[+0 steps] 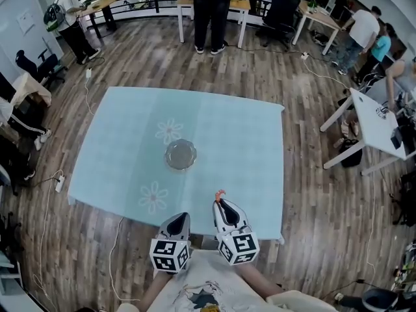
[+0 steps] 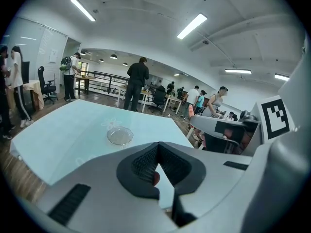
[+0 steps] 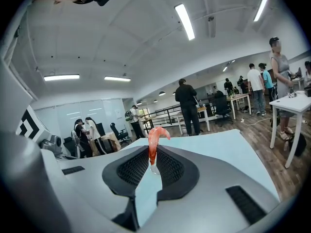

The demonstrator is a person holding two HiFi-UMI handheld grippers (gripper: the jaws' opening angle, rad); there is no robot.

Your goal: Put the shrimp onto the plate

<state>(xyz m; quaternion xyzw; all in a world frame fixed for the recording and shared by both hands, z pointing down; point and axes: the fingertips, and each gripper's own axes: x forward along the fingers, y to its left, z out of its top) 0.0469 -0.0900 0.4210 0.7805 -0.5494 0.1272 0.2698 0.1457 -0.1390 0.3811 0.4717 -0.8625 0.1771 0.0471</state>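
Left gripper (image 1: pixel 181 218): held low at the near edge of the tabletop (image 1: pixel 240 129), close beside the right one. Jaws are pressed together at the tips and carry nothing I can name. A small reddish patch shows in the gap behind the tips; I cannot tell what it is. It reads as idle, kept out of the working path.
Plate (image 1: pixel 180 155): clear glass, empty, near the middle of the tabletop between two printed flowers (image 1: pixel 169 131). It sits well ahead of both grippers, with an open approach from the near side.
Right gripper (image 1: pixel 221 203): just right of the left gripper, nose pointing roughly toward the plate. Jaws are pinching the shrimp.
Shrimp (image 3: pixel 155 136): orange-pink, gripped by its lower end, with the curled end standing clear above the jaws. It is in the air over the near part of the tabletop, not yet on the plate. The end grip probably lets the body drop free on release.
Step, judged: carry phase; the reach forward and slightly left to the plate is yet to be made.
Risk, judged: a narrow pinch on a slippery thing, which could twist or slip in transit.
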